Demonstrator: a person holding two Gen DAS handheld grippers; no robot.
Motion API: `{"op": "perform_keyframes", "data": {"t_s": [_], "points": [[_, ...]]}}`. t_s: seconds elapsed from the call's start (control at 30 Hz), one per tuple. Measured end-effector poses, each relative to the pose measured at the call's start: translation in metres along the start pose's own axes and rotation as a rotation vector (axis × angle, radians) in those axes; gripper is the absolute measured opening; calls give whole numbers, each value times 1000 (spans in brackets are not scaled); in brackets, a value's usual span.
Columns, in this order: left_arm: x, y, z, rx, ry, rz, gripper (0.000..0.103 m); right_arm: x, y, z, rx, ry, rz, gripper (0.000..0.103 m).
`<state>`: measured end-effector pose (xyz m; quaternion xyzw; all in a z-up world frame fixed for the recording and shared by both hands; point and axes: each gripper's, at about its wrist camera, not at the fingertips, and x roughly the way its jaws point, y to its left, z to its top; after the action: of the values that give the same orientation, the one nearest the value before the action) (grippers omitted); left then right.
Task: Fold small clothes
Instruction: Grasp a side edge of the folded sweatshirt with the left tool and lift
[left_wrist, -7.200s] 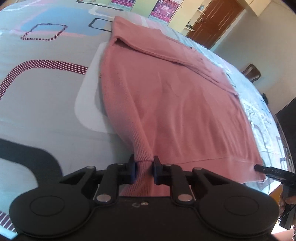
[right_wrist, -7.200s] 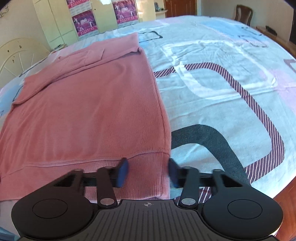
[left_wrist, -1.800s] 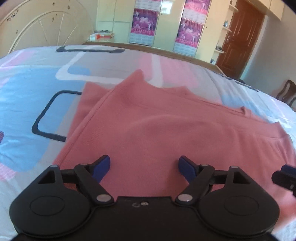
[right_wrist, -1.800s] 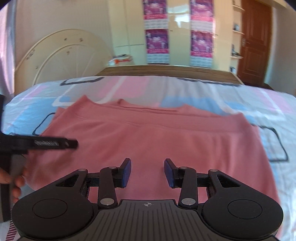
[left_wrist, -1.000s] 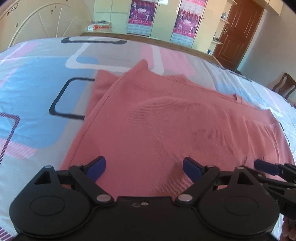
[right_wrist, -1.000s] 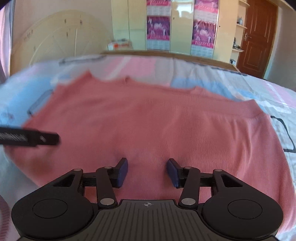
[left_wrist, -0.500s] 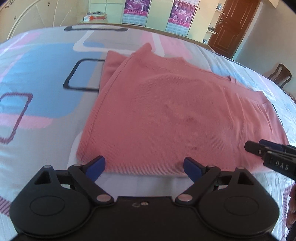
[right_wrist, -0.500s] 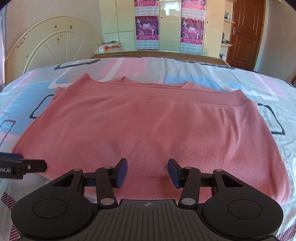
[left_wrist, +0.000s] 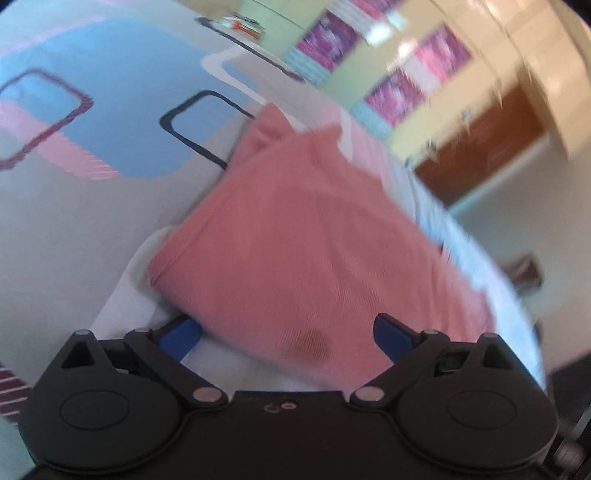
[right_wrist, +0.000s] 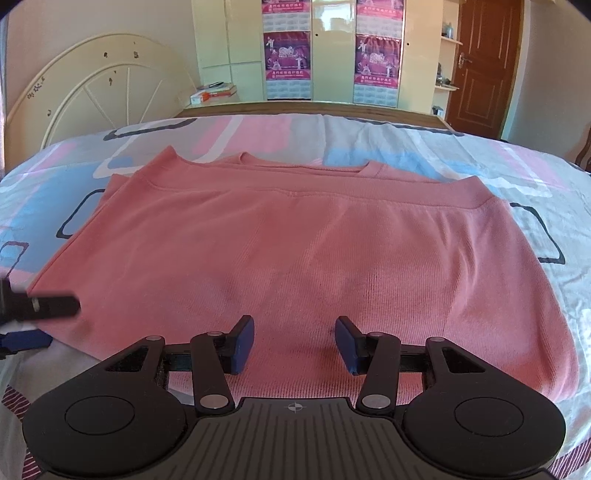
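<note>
Nothing here is showing me words I can actually read. The two posters (right_wrist: 377, 70) on the wardrobe doors are carrying a line of characters and calendar grids below, but they are coming out too small and soft to make out. My left hand-held gripper (right_wrist: 38, 321) is showing a pale marking on its finger at the left edge of the right wrist view, blurred past reading. The left wrist view is smearing everything.
</note>
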<state>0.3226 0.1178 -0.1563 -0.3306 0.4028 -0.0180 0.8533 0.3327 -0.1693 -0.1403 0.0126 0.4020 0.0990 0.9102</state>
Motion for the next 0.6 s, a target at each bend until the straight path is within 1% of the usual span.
{"op": "perform_keyframes", "data": {"t_s": [0.13, 0.2, 0.23, 0.27, 0.3, 0.33, 0.37, 0.4, 0.47, 0.53, 0.6], "points": [[11, 8, 10, -90, -60, -51, 84, 2, -2, 4, 9, -18, -12, 48], [18, 10, 14, -112, -79, -71, 82, 3, -4, 8, 18, -28, -15, 49], [22, 10, 15, -120, -87, -79, 77, 5, -5, 12, 21, -32, -17, 49], [24, 11, 18, -126, -90, -83, 66, 6, -5, 15, 21, -34, -19, 49], [29, 13, 19, -139, -94, -86, 62, 8, -5, 18, 23, -38, -22, 49], [30, 15, 19, -153, -106, -90, 54, 10, -4, 22, 25, -44, -25, 49], [33, 17, 21, -163, -111, -88, 43, 11, -5, 25, 27, -51, -28, 49], [33, 20, 22, -170, -114, -85, 38, 12, -5, 28, 32, -60, -33, 49], [35, 26, 22, -183, -115, -75, 16, 16, -4, 33, 31, -68, -46, 49], [36, 31, 23, -183, -110, -77, 14, 26, -2, 33, 8, -51, -66, 49], [36, 32, 24, -171, -108, -75, 13, 43, 2, 25, -51, 7, -94, 48]]}}
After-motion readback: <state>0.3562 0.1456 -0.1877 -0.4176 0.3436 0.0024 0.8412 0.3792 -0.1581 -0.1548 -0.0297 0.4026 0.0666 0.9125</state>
